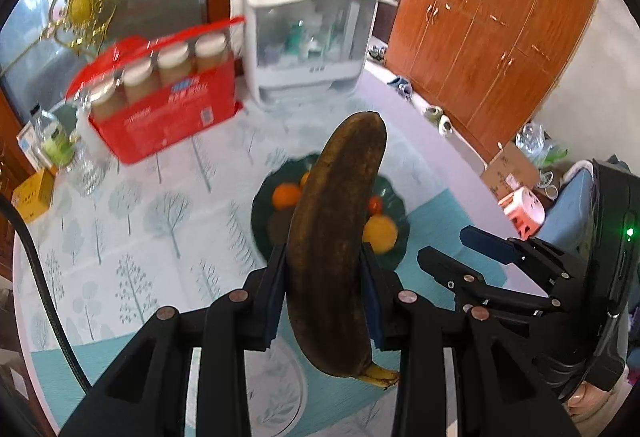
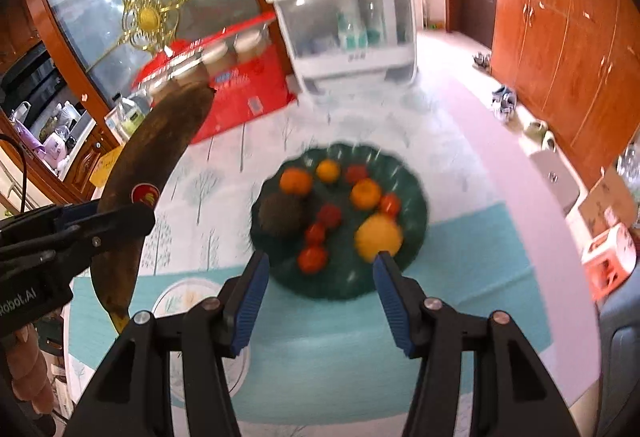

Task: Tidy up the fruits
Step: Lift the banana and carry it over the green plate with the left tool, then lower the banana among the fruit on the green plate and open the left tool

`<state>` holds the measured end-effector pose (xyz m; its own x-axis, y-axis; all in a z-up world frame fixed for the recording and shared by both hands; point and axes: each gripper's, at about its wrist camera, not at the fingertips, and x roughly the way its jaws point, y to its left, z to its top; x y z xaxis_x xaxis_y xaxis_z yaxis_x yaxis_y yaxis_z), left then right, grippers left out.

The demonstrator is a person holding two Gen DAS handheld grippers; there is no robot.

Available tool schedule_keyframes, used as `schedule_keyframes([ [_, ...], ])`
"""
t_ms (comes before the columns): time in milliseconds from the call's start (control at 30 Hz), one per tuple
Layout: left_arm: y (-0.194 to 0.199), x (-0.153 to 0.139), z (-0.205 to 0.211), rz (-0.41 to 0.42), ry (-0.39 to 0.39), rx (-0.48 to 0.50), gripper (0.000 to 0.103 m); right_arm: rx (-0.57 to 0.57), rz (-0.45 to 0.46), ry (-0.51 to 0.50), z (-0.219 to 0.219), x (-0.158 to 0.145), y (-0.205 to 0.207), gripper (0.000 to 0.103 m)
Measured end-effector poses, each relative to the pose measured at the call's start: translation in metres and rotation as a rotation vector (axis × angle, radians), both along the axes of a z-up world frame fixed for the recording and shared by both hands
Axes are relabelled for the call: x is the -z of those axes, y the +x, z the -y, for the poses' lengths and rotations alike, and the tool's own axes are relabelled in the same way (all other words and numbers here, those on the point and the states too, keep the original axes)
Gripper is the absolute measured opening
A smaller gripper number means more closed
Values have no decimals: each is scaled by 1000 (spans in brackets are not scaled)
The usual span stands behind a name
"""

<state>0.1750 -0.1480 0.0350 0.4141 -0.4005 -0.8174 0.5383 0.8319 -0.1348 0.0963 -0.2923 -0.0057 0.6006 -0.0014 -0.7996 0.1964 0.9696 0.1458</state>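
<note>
Banana (image 1: 338,237), overripe brown, is sitting clamped mid-length in your left gripper (image 1: 324,301), lifted off tablecloth (image 1: 140,221). Long axis is running forward along fingers, stem end toward you, tip pointing over green fruit plate (image 1: 394,197). Plate is lying straight ahead and below, already holding oranges (image 2: 296,181), tomatoes (image 2: 312,259), yellow fruit (image 2: 378,237). Left gripper is nearer for drop, as I judge. Your right gripper (image 2: 320,293) is hovering beside it, jaws spread wide, gripping nothing, aimed at same plate.
</note>
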Motion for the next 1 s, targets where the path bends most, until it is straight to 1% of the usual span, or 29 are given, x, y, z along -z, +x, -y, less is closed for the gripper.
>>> schedule_keyframes([
  [100,9,-6,25,7,5,-24,32,-12,7,-27,23,-8,12,55],
  [200,22,-3,46,9,20,-54,32,-14,3,-60,53,-5,29,55],
  [300,36,8,65,-3,34,-88,32,-13,-22,-63,79,7,43,55],
  [433,56,35,84,-36,66,-142,33,-21,-75,-51,101,33,63,55],
  [533,67,58,90,-76,89,-166,33,-53,-110,-43,104,50,76,55],
  [800,88,128,101,-184,199,-216,33,-138,-181,-5,94,90,105,55],
  [900,92,146,105,-201,227,-223,33,-166,-203,-1,89,101,112,55],
  [1000,94,158,108,-210,246,-222,33,-187,-223,2,87,110,117,55],
])
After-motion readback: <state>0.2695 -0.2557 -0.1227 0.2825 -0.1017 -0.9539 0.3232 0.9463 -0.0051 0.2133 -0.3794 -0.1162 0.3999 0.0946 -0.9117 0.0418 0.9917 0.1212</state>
